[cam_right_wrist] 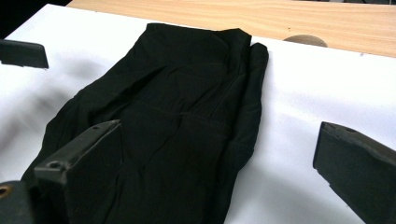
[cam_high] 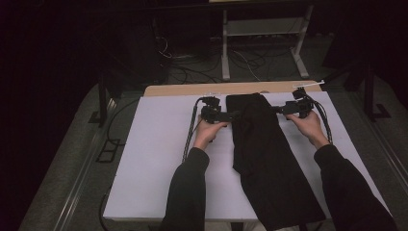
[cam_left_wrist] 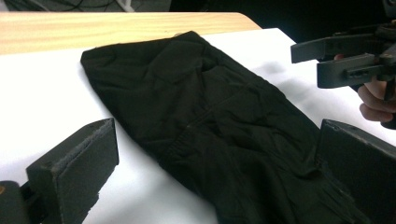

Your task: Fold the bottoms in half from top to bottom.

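A black garment (cam_high: 262, 154), folded long and narrow like trousers, lies flat on the white table top (cam_high: 159, 159), running from the far edge down to the near right. My left gripper (cam_high: 234, 114) is at the garment's left edge near its far end, jaws wide open. In the left gripper view the cloth (cam_left_wrist: 196, 107) lies between the open jaws of that gripper (cam_left_wrist: 215, 177). My right gripper (cam_high: 275, 109) faces it at the garment's right edge, also open. The right gripper view shows its jaws (cam_right_wrist: 219, 172) spread over the cloth (cam_right_wrist: 187, 102).
A bare wooden strip (cam_high: 192, 89) runs along the table's far edge. Beyond it are a white metal frame (cam_high: 225, 43) and cables on the dark floor. Both gripper cables trail across the table beside the hands. White surface lies open to the left of the garment.
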Demonstrator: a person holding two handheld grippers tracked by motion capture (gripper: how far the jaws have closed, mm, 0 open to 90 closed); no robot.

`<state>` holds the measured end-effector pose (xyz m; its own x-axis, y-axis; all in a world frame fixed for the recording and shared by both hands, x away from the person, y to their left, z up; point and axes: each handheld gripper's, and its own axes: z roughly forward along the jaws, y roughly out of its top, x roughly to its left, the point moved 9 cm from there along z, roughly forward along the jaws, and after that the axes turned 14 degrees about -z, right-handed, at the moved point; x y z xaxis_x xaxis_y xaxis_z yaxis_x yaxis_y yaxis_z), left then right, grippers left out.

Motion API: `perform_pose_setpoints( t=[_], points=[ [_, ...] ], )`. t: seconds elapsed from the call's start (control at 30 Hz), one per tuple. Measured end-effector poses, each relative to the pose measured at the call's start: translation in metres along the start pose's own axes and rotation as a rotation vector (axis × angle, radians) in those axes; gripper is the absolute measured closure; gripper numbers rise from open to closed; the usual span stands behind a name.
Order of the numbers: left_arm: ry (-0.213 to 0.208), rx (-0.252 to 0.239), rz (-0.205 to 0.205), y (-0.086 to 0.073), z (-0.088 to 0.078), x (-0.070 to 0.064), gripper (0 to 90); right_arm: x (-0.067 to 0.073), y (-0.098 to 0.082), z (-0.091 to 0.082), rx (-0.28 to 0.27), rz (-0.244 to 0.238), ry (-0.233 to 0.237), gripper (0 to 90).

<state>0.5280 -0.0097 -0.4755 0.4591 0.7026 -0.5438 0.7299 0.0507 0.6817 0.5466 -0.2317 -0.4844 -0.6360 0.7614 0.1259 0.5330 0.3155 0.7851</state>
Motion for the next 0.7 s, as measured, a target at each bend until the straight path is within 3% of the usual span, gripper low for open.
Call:
perform_pose_setpoints(
  t=[0.3,0.43,0.7],
  points=[
    [0.030,0.018,-0.088,-0.006,0.008,0.014,0.0,-0.005,-0.002,0.007,0.043,0.025,0.006,8.1],
    [0.033,0.023,-0.107,-0.007,0.010,0.016,0.3,-0.005,-0.002,0.010,0.056,0.026,0.018,13.2],
    [0.033,0.029,-0.142,-0.010,0.015,0.017,5.7,-0.004,-0.005,0.015,0.078,0.039,0.032,14.5]
  ],
)
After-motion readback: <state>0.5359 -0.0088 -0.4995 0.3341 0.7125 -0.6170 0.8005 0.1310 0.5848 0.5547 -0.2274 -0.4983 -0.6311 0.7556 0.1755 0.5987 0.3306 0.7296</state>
